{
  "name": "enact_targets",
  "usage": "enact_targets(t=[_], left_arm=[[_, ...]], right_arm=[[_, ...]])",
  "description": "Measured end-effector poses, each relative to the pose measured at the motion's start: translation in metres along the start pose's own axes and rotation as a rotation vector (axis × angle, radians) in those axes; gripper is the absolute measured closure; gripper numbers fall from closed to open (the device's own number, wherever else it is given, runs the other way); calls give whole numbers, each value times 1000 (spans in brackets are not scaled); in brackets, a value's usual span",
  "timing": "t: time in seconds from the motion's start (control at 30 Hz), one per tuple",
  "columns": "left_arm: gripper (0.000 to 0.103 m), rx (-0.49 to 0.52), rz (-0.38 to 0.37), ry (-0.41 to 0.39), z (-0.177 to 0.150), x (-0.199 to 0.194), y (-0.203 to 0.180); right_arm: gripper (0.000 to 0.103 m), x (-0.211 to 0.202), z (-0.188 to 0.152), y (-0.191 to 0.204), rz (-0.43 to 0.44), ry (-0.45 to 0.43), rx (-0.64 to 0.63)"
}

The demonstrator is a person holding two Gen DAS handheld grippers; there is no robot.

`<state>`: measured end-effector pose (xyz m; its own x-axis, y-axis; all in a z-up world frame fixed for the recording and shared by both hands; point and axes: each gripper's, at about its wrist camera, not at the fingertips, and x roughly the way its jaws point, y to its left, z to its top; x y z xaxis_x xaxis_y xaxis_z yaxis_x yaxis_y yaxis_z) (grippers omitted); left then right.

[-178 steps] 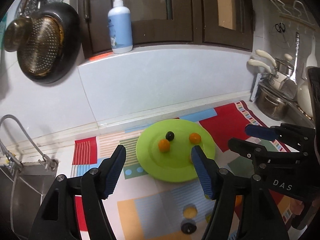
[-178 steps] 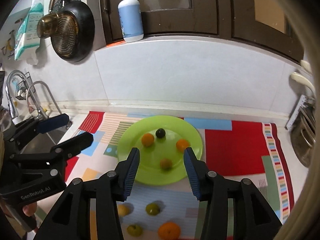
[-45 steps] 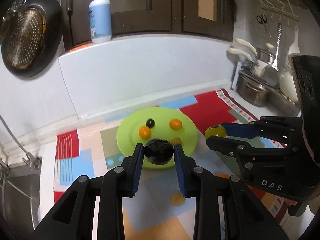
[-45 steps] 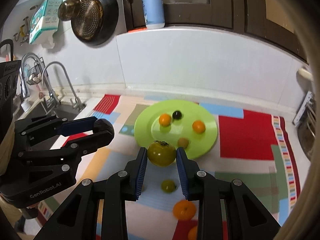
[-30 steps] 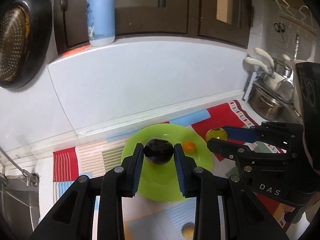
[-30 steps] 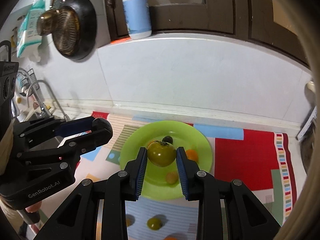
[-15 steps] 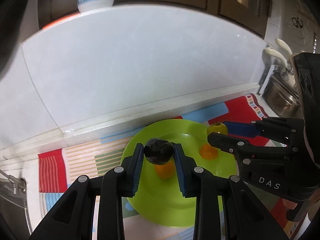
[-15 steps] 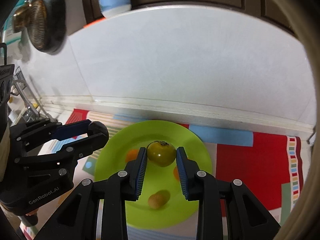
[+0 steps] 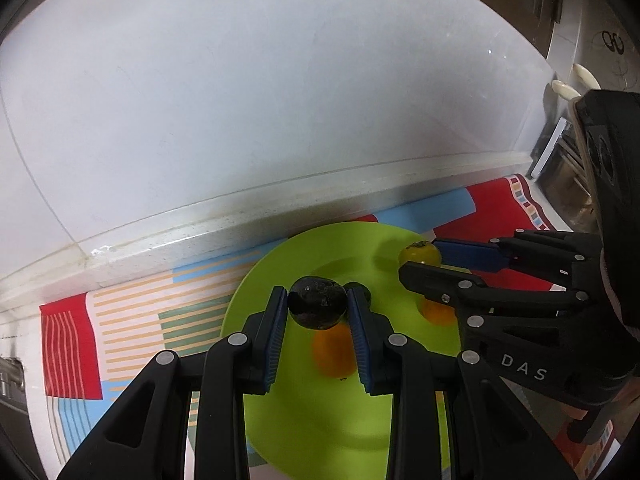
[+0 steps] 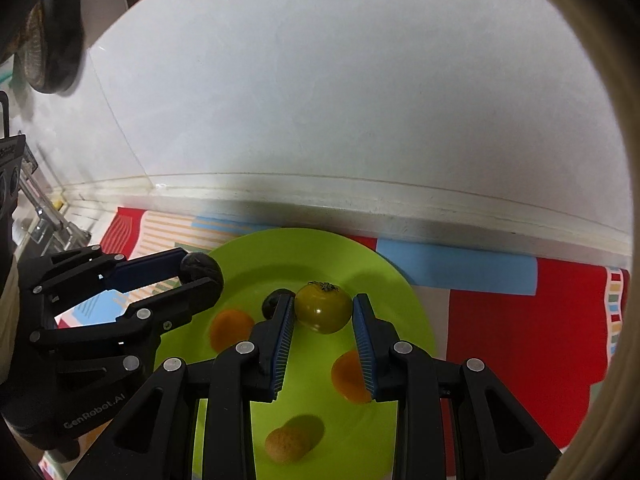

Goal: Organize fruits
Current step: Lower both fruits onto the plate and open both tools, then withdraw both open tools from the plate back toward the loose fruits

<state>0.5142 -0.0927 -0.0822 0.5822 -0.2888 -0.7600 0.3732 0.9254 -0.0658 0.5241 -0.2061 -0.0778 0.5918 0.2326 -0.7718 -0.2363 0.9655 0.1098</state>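
Left gripper [image 9: 317, 310]: its two blue-padded black fingers are clenched on a round, dull black fruit with a rough, mottled skin [image 9: 318, 307]; the pads press on its left and right flanks, and the fruit sits at the very fingertips.
Right gripper [image 10: 323, 312]: clenched on a round, glossy yellow-green tomato with a dark dried calyx on top [image 10: 323, 307]; the pads touch both of its sides, calyx turned upward.
Where the held fruits are: both hang over the round, lime-green plastic plate [image 10: 384, 276], the black fruit above its left part, the tomato above its middle; whether either touches the plate cannot be told.
Beyond the left fingers: a blurred round orange fruit [image 9: 333, 350] lies on the plate between and beneath the pads; a small dark round fruit [image 9: 360, 290] peeks out just behind the right pad.
Beside the right fingers: that small dark fruit [image 10: 274, 302] lies just outside the left pad; the orange fruit [image 10: 231, 329] lies further left of it; a second orange fruit [image 10: 347, 376] is half hidden by the right pad; a tan oval fruit [image 10: 287, 442] lies nearer the camera, between the finger arms.
Grippers to each other: side by side, near but apart, each seen from the other's camera.
Under the plate: a patchwork mat of red, blue and striped blocks [image 10: 520, 320], butting against the white tiled wall [image 10: 340, 100].
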Motion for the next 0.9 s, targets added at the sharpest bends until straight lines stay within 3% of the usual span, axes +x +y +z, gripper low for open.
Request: enact_targets(t=[0.1, 0.23, 0.37, 0.7, 0.77, 0.9], left_arm=[[71, 14, 7, -10, 0, 0, -3], [62, 19, 22, -35, -2, -9, -6], [62, 27, 57, -62, -7, -28, -8], [59, 26, 73, -118, -20, -92, -20], [58, 31, 70, -132, -24, -105, -22], [58, 39, 64, -153, -30, -128, -29]], right_arm=[[72, 3, 0, -3, 1, 4, 6], [72, 0, 2, -3, 2, 4, 12], [72, -7, 1, -5, -14, -13, 17], [71, -67, -13, 17, -24, -87, -22], [64, -80, -15, 18, -20, -103, -29], [64, -106, -29, 30, -17, -131, -52]])
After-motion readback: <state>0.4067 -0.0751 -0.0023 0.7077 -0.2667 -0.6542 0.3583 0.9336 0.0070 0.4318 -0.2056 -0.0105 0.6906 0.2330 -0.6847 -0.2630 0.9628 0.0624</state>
